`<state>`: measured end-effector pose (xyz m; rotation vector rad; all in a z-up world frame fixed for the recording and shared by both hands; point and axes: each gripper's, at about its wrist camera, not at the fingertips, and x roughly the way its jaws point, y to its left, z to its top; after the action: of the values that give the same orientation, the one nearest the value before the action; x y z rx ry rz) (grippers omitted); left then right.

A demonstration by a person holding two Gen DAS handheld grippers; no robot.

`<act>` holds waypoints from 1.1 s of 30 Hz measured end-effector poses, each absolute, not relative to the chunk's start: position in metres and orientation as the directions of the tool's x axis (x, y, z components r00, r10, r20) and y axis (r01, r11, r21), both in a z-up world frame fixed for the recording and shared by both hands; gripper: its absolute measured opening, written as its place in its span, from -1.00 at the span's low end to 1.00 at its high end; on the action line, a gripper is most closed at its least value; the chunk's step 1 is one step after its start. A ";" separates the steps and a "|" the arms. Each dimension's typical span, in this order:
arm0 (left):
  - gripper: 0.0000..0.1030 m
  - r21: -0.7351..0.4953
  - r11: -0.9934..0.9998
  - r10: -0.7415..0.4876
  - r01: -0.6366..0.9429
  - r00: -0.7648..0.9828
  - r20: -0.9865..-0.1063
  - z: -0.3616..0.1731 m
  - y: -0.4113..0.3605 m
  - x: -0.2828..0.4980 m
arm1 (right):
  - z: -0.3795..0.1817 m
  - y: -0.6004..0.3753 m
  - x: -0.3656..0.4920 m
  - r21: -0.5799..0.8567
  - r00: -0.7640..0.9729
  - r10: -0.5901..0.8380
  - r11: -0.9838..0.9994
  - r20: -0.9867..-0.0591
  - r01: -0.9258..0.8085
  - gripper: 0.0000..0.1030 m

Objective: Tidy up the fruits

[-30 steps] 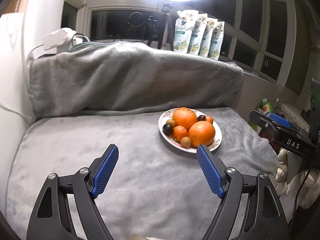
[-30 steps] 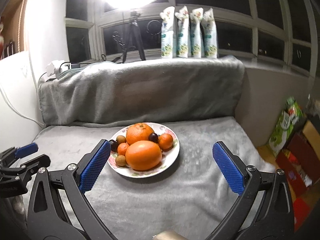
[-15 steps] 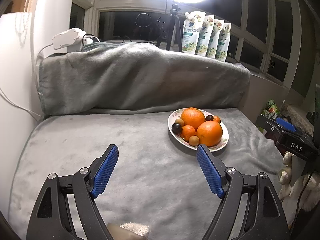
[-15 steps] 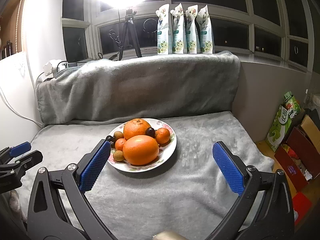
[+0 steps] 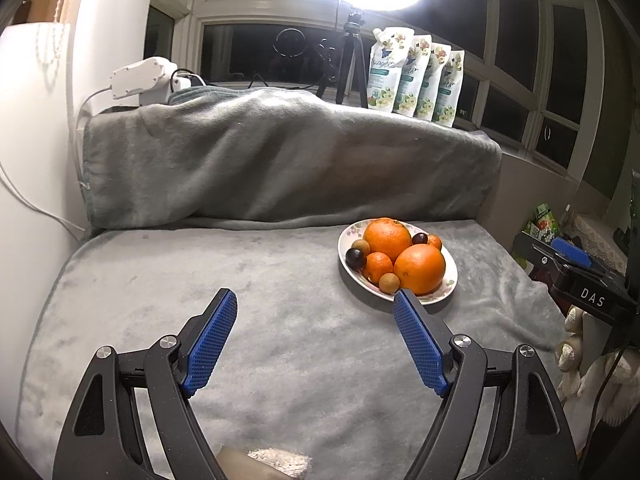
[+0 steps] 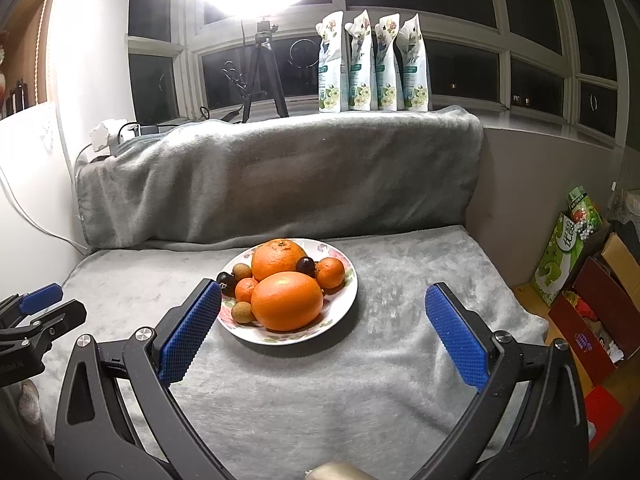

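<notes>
Two large oranges (image 6: 287, 300), two small mandarins (image 6: 330, 272), two dark grapes (image 6: 305, 265) and two longans (image 6: 242, 312) are sitting piled on one plate (image 6: 344, 308), the front orange lying long-axis sideways, while both the left gripper (image 5: 314, 306) and right gripper (image 6: 323, 305) are hanging wide open, gripping nothing.

My left gripper (image 5: 314, 300) points forward and somewhat downward, blue pads spread wide with nothing between them. My right gripper (image 6: 323, 294) tilts down likewise, jaws wide and empty. From the right wrist, the left one sits at nine o'clock.
</notes>
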<state>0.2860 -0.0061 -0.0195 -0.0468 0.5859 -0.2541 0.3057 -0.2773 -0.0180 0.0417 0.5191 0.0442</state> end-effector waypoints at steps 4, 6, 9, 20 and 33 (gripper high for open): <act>0.57 -0.113 0.970 -0.243 0.217 0.807 -0.539 -0.019 -0.005 0.285 | -0.018 -0.277 0.305 0.050 0.867 0.052 0.998 -0.495 -0.031 1.00; 0.57 -0.113 0.970 -0.241 0.214 0.807 -0.539 -0.019 -0.004 0.286 | -0.018 -0.277 0.305 0.052 0.867 0.052 0.998 -0.495 -0.030 1.00; 0.57 -0.114 0.970 -0.243 0.216 0.806 -0.539 -0.019 -0.005 0.286 | -0.018 -0.276 0.305 0.050 0.867 0.049 0.998 -0.496 -0.028 1.00; 0.57 -0.113 0.968 -0.248 0.222 0.803 -0.542 -0.019 -0.008 0.285 | -0.018 -0.276 0.305 0.051 0.867 0.049 0.998 -0.496 -0.027 1.00; 0.57 -0.114 0.968 -0.248 0.222 0.802 -0.544 -0.021 -0.008 0.285 | -0.018 -0.273 0.305 0.049 0.864 0.054 0.998 -0.500 -0.034 1.00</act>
<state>0.2850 -0.0081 -0.0211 -0.0458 0.5891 -0.2517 0.3049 -0.2730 -0.0182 0.0394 0.5249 0.0460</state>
